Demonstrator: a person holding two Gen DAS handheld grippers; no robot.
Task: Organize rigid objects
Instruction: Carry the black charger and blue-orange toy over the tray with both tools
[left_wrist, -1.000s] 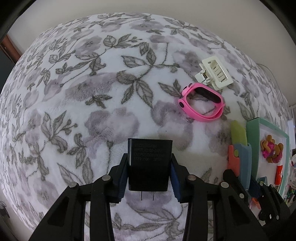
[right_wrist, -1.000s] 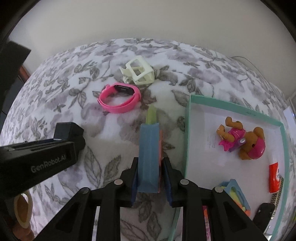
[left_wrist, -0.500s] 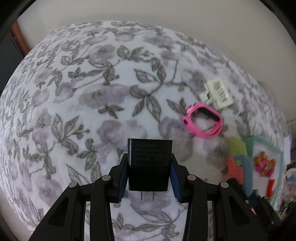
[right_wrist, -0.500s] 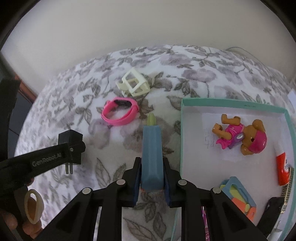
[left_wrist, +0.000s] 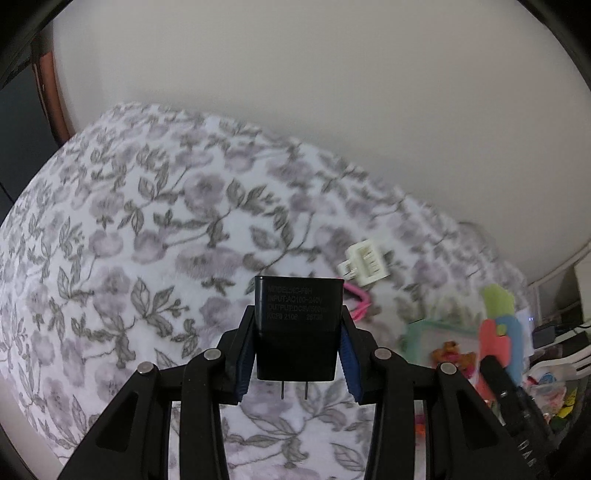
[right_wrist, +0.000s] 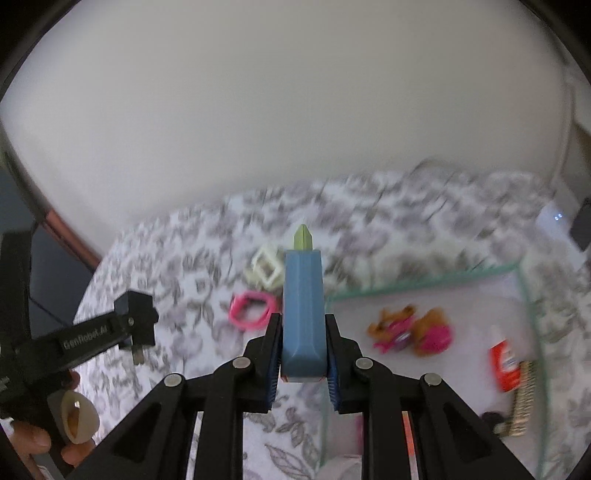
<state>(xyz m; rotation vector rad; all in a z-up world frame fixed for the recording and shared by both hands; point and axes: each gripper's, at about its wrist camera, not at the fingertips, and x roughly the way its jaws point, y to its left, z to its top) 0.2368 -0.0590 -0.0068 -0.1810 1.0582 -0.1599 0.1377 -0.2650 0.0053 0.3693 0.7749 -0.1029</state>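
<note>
Gripping charger (left_wrist: 297, 325), left tool (left_wrist: 297, 363).

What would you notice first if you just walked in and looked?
Two black grippers, each gripping something. The left gripper clamps a black charger plug above the flowery blanket; the right gripper squeezes a blue toy beside the green-edged box holding a puppy figure.

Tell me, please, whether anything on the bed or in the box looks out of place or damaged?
Nothing looks damaged or spilled. The pink wristband and cream clip lie loose on the floral blanket, outside the green-rimmed box holding the toy dog; blur hides finer detail.
</note>
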